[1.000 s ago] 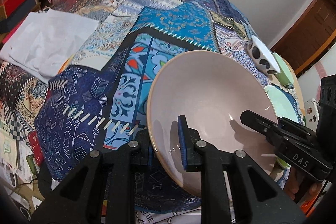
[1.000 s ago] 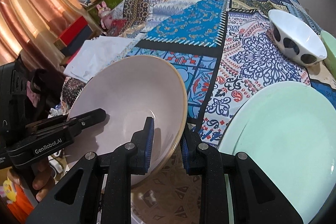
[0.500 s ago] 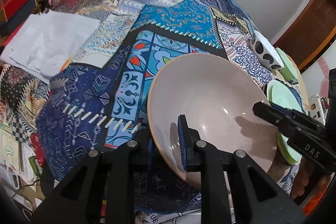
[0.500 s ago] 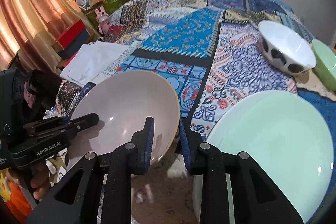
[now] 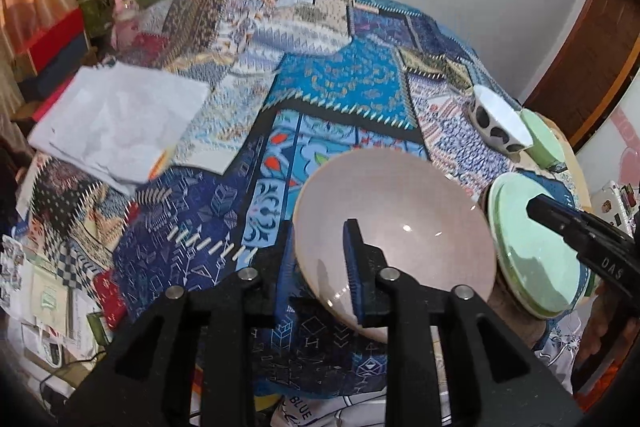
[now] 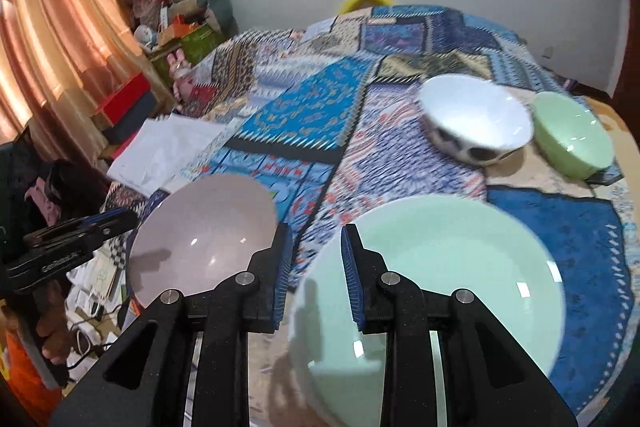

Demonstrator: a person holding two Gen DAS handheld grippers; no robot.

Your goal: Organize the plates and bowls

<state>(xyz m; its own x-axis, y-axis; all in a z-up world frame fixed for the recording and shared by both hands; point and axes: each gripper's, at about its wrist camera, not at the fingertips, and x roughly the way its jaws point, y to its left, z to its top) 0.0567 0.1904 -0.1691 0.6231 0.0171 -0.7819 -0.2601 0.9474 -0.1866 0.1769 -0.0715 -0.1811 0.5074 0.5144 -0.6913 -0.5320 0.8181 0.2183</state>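
Left tongs [image 5: 320,259] pinch the pink bowl's [image 5: 400,223] near rim, hiding it; right tongs [image 6: 316,259] gape narrowly, gripping nothing.

A table under a patchwork cloth [image 6: 316,115] carries a green plate [image 6: 460,267], a spotted bowl [image 6: 476,123] just beside a green bowl [image 6: 572,135], and white paper [image 5: 116,123]

Three bowls — pink [image 6: 204,227], spotted white [image 6: 476,119], green [image 6: 572,135] — one green plate [image 6: 460,267], two grippers [image 5: 318,267] [image 6: 314,267].
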